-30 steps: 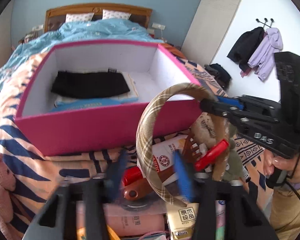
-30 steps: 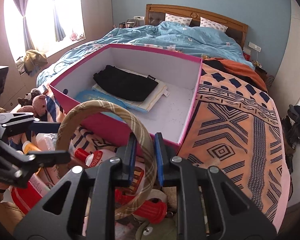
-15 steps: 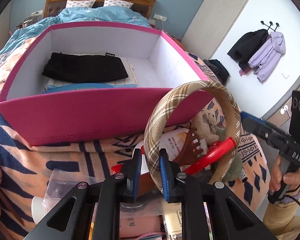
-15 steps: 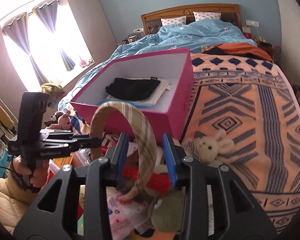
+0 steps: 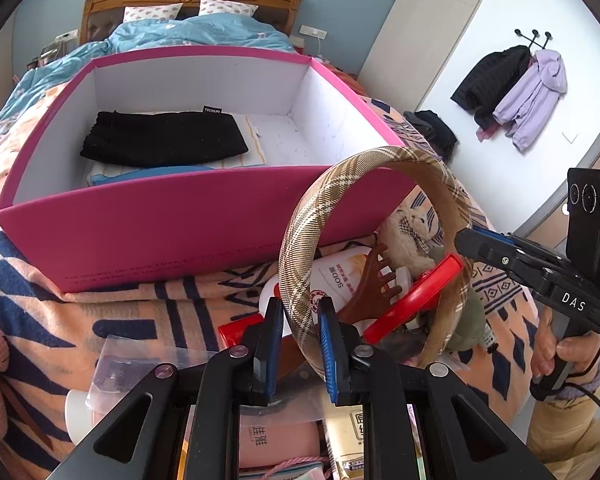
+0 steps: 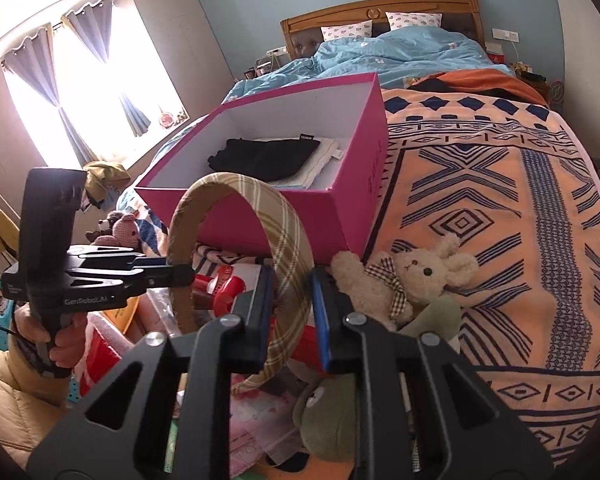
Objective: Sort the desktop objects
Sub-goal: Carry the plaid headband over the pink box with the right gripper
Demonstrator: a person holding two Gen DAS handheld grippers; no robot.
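A plaid beige headband point(image 5: 340, 184) stands arched in front of the pink box point(image 5: 172, 220). My left gripper point(image 5: 299, 320) is shut on its left leg. My right gripper point(image 6: 290, 300) straddles its other leg point(image 6: 292, 248) with a small gap each side, so it is open; it also shows at the right of the left wrist view point(image 5: 466, 240). The left gripper shows at the left of the right wrist view point(image 6: 180, 274). The box holds a black folded cloth point(image 5: 164, 138) on pale and blue items.
Below the headband lies a pile: a cream plush rabbit point(image 6: 412, 272), a green plush point(image 6: 332, 420), a brown comb point(image 5: 372, 284), a red object point(image 5: 416, 296), bottles and packets point(image 5: 276, 440). A pink plush point(image 6: 126, 228) lies left. The patterned blanket point(image 6: 500, 200) stretches right.
My left gripper closed on the headband's left leg. My right gripper loosened from its leg and pulled back. The headband tilted up a little.
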